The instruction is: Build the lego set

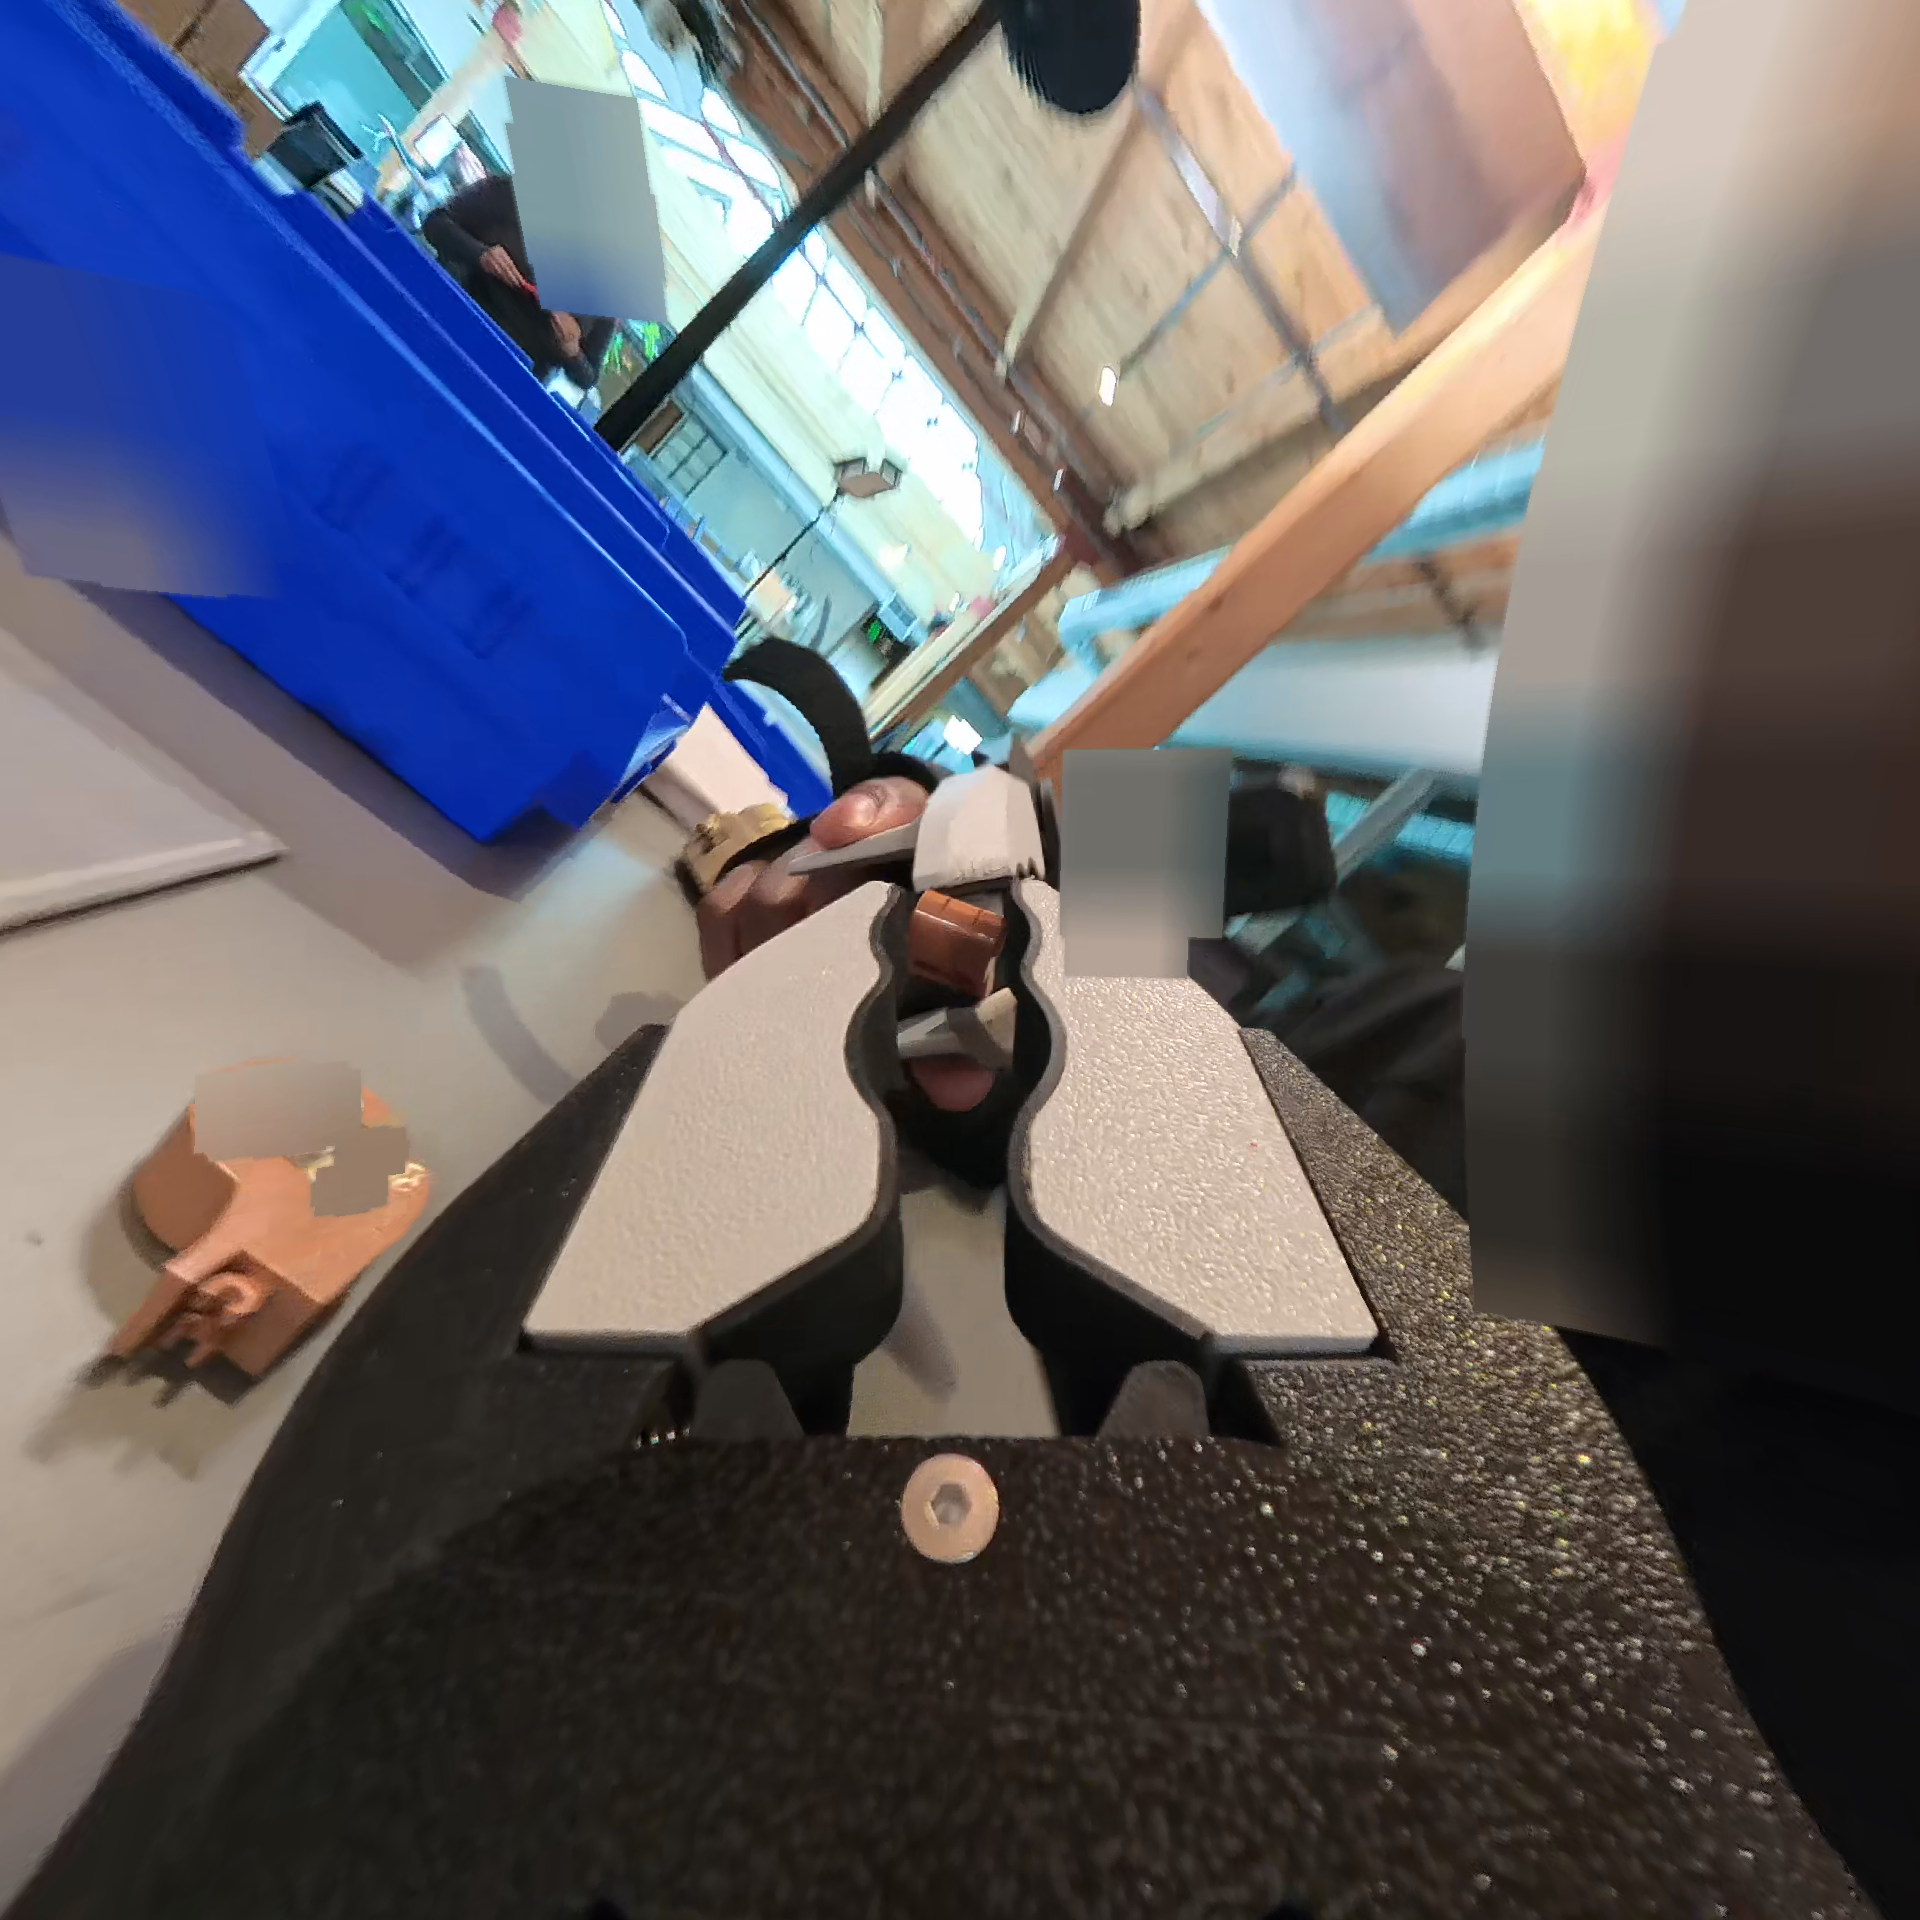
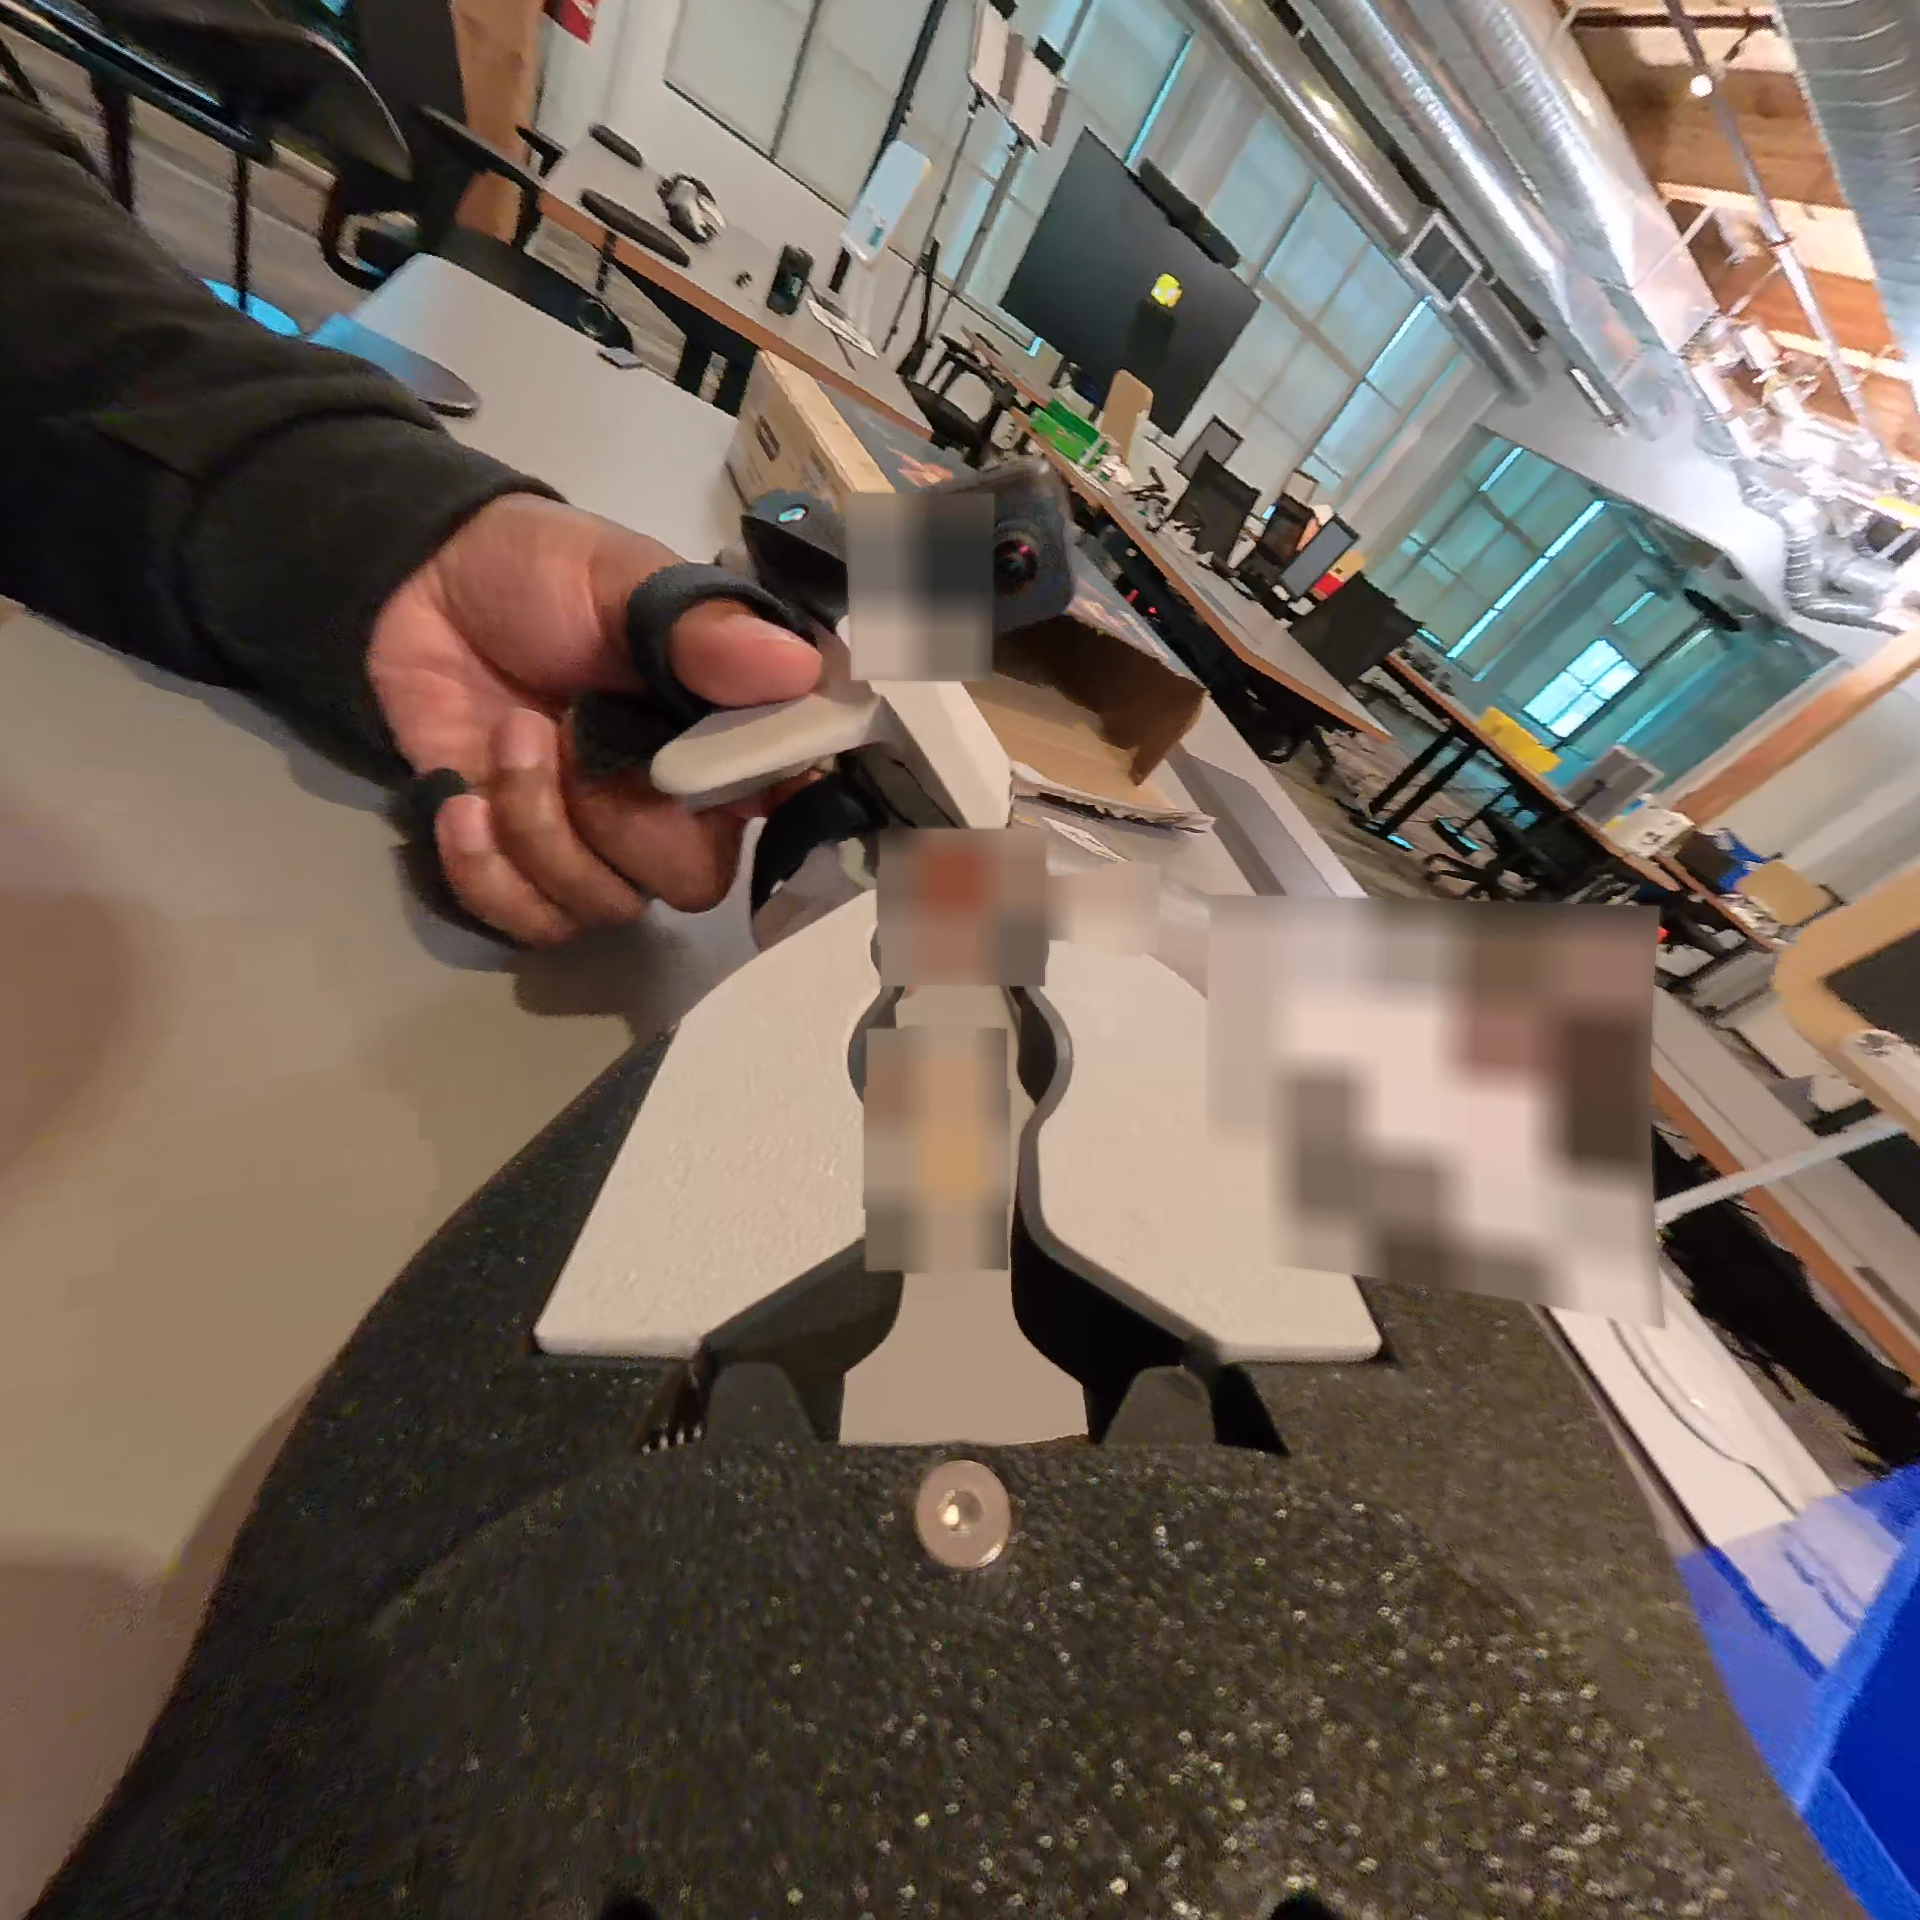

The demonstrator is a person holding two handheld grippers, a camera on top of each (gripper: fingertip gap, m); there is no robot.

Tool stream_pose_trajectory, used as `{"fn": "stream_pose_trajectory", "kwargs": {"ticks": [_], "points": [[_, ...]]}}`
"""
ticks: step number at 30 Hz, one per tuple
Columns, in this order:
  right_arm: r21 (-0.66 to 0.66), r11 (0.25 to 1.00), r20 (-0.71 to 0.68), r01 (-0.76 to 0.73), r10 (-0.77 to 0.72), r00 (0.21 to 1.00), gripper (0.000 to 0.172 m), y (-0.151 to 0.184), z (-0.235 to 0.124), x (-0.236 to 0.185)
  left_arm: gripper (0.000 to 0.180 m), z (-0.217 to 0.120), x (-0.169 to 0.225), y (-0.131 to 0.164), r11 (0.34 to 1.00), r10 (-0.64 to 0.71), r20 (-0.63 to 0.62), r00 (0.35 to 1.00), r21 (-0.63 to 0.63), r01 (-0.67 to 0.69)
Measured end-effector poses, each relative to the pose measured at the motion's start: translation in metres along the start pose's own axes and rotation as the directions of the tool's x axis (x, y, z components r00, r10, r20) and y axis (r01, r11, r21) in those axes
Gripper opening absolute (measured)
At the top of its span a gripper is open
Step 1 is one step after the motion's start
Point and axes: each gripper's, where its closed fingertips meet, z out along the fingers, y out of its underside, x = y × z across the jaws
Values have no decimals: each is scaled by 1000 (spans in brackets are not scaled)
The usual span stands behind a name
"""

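Two hand-held tools meet above a grey desk [image 1: 312, 987] in an open workshop. The left tool [image 1: 958, 914] has its grey fingers [image 1: 790, 1091] drawn close, pinching a small brown ribbed piece [image 1: 956, 930] at their tips; both pads appear to bear on its sides. The piece is up off the desk, in the air between the two tools.

The right tool [image 2: 956, 935] faces it head-on. From the left wrist view, one of its grey fingers [image 1: 977, 831] stands just above the brown piece and the other just below. Whether they press on it cannot be told, and the tool's own view is masked at the tips. The right hand [image 1: 790, 904], strapped in with black loops, shows behind.

The right wrist view shows the left hand [image 2: 540, 707], in a dark sleeve, squeezing the left tool's grey lever, with a small camera [image 2: 1023, 561] mounted on top.

A larger copper-coloured moulded part [image 1: 260, 1226] lies flat on the desk, well apart from both tools. A blue plastic bin [image 1: 364, 468] stands toward the desk's far edge, and an open cardboard box [image 2: 1091, 696] sits beyond the tools.
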Motion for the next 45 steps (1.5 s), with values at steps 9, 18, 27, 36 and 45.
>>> {"fn": "stream_pose_trajectory", "kwargs": {"ticks": [9, 18, 27, 36, 45], "points": [[9, 1000, 124, 14, -15, 992, 18, 1, -4, -19, 15, -9, 4, 22, 940, 204, -38, 978, -272, -207], [22, 999, 207, 26, -30, 978, 17, -1, -4, -35, 21, -15, 8, 35, 892, 234, -101, 967, -372, -255], [15, 999, 237, 47, -49, 970, 17, 0, -5, -41, 17, -17, 11, 48, 852, 231, -138, 963, -450, -269], [-4, 999, 114, 32, -31, 993, 15, -1, -3, -24, 16, -13, 8, 20, 935, 199, -91, 976, -282, -217], [-69, 971, -91, 228, -233, 968, 13, -2, 1, -11, 16, -8, 3, 13, 963, 149, -53, 987, -218, -157]]}}
